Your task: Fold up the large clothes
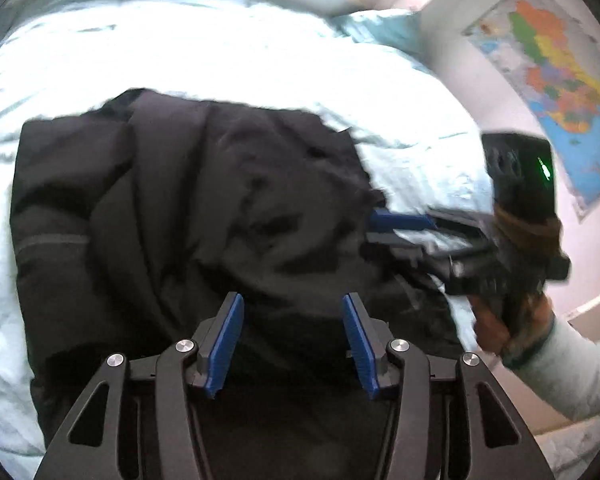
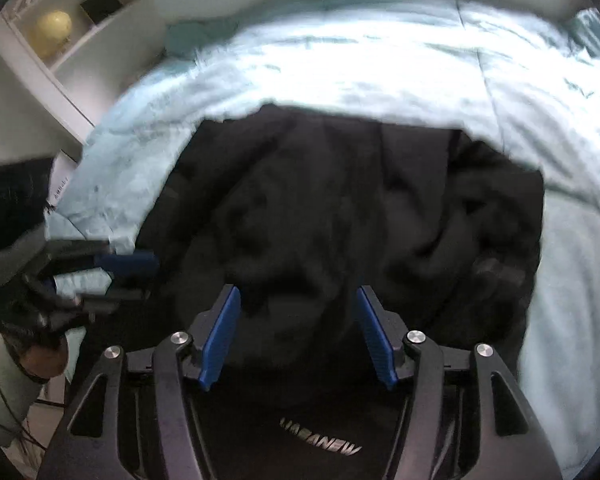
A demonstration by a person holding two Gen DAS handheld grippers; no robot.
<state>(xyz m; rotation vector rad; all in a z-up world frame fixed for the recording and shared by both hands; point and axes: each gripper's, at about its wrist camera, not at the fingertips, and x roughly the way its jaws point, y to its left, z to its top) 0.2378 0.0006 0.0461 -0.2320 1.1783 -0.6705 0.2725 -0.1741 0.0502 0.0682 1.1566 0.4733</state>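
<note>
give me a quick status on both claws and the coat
Left claw open, nothing between pads. Right claw open, empty. Bulky black padded coat lies bunched on pale blue quilted bedspread. Nothing in the way.

Two grippers, both with jaws apart and holding nothing.

The left gripper points down, and its two blue pads stand apart with nothing between them. The right gripper points down too, and its blue pads are also apart and bare. In the left wrist view a hand with a pale sleeve grips the right gripper's handle off to the right side. Both pictures are a bit blurry.
</note>
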